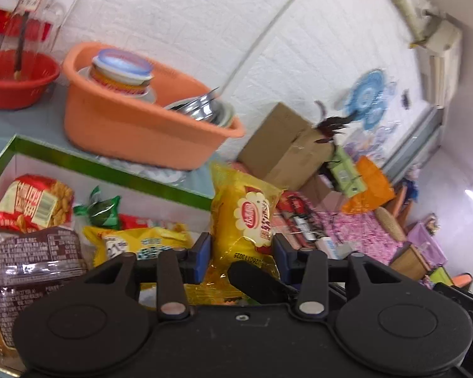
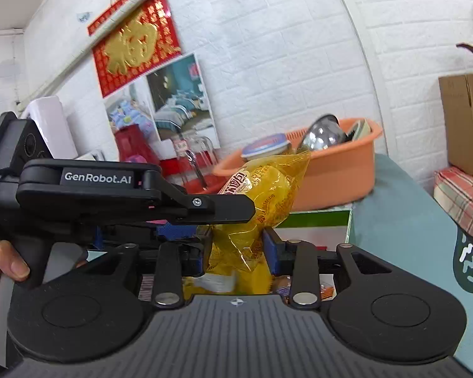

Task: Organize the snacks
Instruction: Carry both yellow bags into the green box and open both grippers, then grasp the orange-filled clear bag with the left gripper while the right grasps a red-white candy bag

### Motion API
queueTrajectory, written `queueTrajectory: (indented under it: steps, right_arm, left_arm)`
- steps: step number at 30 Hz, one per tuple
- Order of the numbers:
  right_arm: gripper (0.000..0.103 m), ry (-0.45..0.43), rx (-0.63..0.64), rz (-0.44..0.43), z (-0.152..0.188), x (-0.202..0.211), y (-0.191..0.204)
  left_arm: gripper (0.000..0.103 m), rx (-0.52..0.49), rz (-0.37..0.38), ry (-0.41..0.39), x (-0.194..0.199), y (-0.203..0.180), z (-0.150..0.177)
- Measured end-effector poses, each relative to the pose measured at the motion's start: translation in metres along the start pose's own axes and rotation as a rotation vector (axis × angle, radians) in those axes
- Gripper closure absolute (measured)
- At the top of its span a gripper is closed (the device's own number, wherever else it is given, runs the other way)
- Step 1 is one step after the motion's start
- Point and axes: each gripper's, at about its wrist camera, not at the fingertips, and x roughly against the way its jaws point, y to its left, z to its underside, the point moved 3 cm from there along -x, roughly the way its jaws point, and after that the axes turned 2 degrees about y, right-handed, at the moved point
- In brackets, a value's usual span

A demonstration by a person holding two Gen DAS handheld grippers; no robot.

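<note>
A yellow snack bag [image 1: 246, 217] is held up between both grippers, above the right end of a green-rimmed white box [image 1: 110, 163]. My left gripper [image 1: 241, 252] is shut on it, blue pads [image 1: 203, 256] pressing its lower sides. My right gripper [image 2: 238, 249] is shut on the same bag [image 2: 268, 195] lower down. In the right wrist view the left gripper [image 2: 236, 211] reaches in from the left, with a hand [image 2: 3, 264] on its grip. The box holds several other packets: a red one [image 1: 31, 201], a green one [image 1: 101, 211], a brown one [image 1: 31, 261] and a yellow one [image 1: 142, 242].
An orange basin [image 1: 135, 132] with a lidded cup and metal bowls stands just behind the box on the blue-grey tabletop [image 2: 403, 220]. A red basket [image 1: 15, 78] sits at the far left. A cardboard box [image 1: 283, 145] and clutter lie to the right, beyond the table.
</note>
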Motion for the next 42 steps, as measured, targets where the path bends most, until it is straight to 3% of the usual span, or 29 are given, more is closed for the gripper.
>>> queueTrajectory:
  steps: [1,4,5,7,8,10,12,13,14,25,32,36,42]
  right_arm:
    - [0.046,0.022,-0.006,0.017,0.003,-0.007,-0.004]
    - [0.047,0.122,-0.018,0.089,0.016,-0.033,-0.014]
    - [0.047,0.126,-0.022,0.084,0.02,-0.037,-0.016]
    - [0.045,0.127,0.002,0.095,0.023,-0.039,-0.013]
    - [0.043,0.116,0.022,0.098,0.024,-0.036,-0.011]
    - [0.036,0.109,0.063,0.104,0.023,-0.03,-0.005]
    - [0.02,0.086,0.092,0.109,0.02,-0.022,0.001]
    - [0.005,0.072,0.105,0.115,0.019,-0.016,0.004]
    - [0.002,0.056,0.118,0.124,0.018,-0.011,0.007]
    - [0.0,0.056,0.131,0.131,0.019,0.052,0.05]
    - [0.0,0.051,0.155,0.048,0.033,0.086,0.081]
    - [0.0,0.099,0.157,0.006,0.05,0.083,0.092]
    - [0.0,0.225,0.131,-0.015,0.079,0.042,0.107]
  left_arm:
    - [0.044,0.006,-0.028,0.015,-0.008,0.006,0.002]
    - [0.028,0.026,-0.084,0.051,-0.028,0.023,0.011]
    - [0.021,0.031,-0.09,0.046,-0.03,0.028,0.013]
    - [0.021,0.04,-0.079,0.03,-0.026,0.031,0.014]
    - [0.01,0.037,-0.083,0.027,-0.022,0.03,0.014]
    - [0.0,0.022,-0.075,0.005,-0.011,0.027,0.013]
    - [0.0,0.012,-0.072,-0.038,0.004,0.022,0.013]
    - [0.0,0.007,-0.072,-0.059,0.013,0.019,0.014]
    - [0.0,0.001,-0.074,-0.075,0.02,0.016,0.016]
    - [0.0,-0.029,-0.079,-0.117,0.11,-0.003,0.05]
    - [0.0,0.014,-0.17,-0.098,0.168,0.021,0.094]
    - [0.0,0.085,-0.217,-0.101,0.198,0.046,0.126]
    - [0.0,0.139,-0.259,-0.1,0.216,0.069,0.155]
